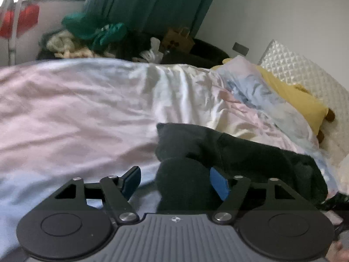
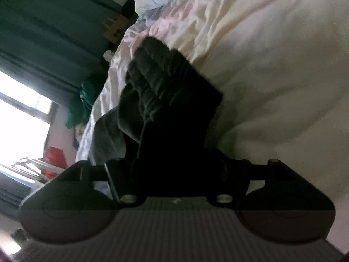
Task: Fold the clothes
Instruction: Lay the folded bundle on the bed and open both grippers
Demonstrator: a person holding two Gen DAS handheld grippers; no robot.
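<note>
Your left tongs (image 1: 175, 182) are wide. The dark cloth (image 1: 240, 152) sits between them, close to the right pad (image 1: 219, 184), and the left pad (image 1: 130, 180) is clear of it. The cloth lies bunched on the near right part of the bed (image 1: 65, 109). It also fills your right tongs (image 2: 174, 174). It is too dark there to tell if they squeeze it.

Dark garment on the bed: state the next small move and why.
Probably draw both back. The crumpled black fabric garment lies on the pale pink bedsheet, a bunch of it between the open jaws of the left hand-held gripper; the right hand-held gripper is too dark to judge.
</note>
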